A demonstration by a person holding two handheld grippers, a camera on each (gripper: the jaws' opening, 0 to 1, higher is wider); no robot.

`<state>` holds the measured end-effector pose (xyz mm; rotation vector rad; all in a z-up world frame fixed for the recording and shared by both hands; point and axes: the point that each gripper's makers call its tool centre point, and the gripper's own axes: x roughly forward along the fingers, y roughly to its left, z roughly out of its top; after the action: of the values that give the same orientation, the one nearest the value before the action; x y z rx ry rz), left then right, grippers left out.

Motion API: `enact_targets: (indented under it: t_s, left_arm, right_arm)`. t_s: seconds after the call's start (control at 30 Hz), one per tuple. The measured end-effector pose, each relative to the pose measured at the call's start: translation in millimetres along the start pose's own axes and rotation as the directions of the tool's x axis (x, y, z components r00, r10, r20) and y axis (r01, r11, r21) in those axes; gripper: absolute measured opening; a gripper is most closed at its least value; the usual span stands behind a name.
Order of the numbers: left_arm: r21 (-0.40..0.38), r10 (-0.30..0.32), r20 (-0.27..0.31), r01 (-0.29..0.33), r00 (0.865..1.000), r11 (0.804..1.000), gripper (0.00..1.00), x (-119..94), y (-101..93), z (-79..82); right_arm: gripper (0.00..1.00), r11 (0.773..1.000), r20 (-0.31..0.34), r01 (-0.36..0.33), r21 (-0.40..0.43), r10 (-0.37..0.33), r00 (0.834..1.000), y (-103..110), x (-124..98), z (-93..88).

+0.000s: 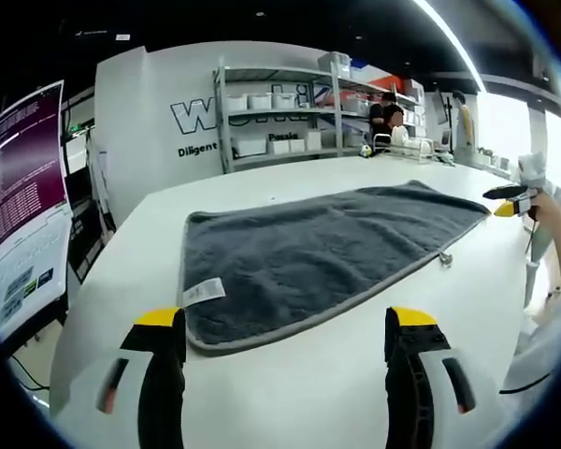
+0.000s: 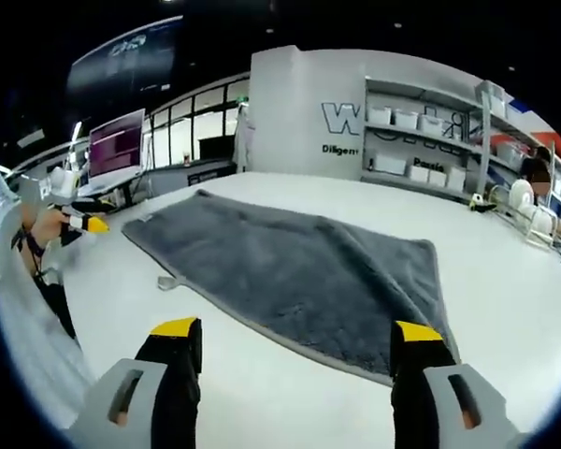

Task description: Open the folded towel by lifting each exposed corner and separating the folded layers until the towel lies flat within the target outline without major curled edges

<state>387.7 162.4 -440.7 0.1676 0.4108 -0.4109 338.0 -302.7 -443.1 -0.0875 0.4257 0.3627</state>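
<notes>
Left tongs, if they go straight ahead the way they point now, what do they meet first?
Most likely the grey towel: its near edge lies just ahead of the open left tongs on the white table. Depth is uncertain.

On the white wall (image 1: pixel 154 122) behind the shelves (image 1: pixel 280 112) you can read large letters starting "W" and, beneath them, the word "Diligent", while the purple screen's (image 1: pixel 19 178) lines and the towel's tag (image 1: pixel 204 292) stay illegible.

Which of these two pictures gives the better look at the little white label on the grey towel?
The left gripper view: the white label lies near the camera on the grey towel, at its near left corner. In the right gripper view that corner of the towel lies far off, and I cannot make out the label.
</notes>
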Motion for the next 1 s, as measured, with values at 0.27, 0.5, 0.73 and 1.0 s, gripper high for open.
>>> enact_targets:
  t_s: [0.27, 0.5, 0.73, 1.0]
  left_arm:
    - [0.001, -0.005, -0.003, 0.005, 1.0, 1.0, 0.87, 1, -1.4, -0.8]
    - [0.001, -0.008, -0.008, 0.008, 1.0, 1.0, 0.87, 0, -1.2, -2.4]
    - [0.0, -0.008, -0.005, 0.008, 1.0, 1.0, 0.87, -1, -0.6, -2.8]
    - [-0.003, -0.007, -0.008, 0.007, 1.0, 1.0, 0.87, -1, 0.8, -5.1]
  right_arm:
    - [0.98, 0.999, -0.027, -0.038, 0.0, 0.038, 0.999, 9, 2, -3.6]
    - [0.99, 0.997, -0.037, -0.072, 0.001, 0.072, 0.997, 14, 3, -4.6]
    - [0.99, 0.994, -0.051, -0.105, 0.029, 0.107, 0.993, 18, 6, -1.7]
    - [0.99, 0.989, -0.017, -0.148, 0.016, 0.148, 0.989, 9, 13, 27.9]
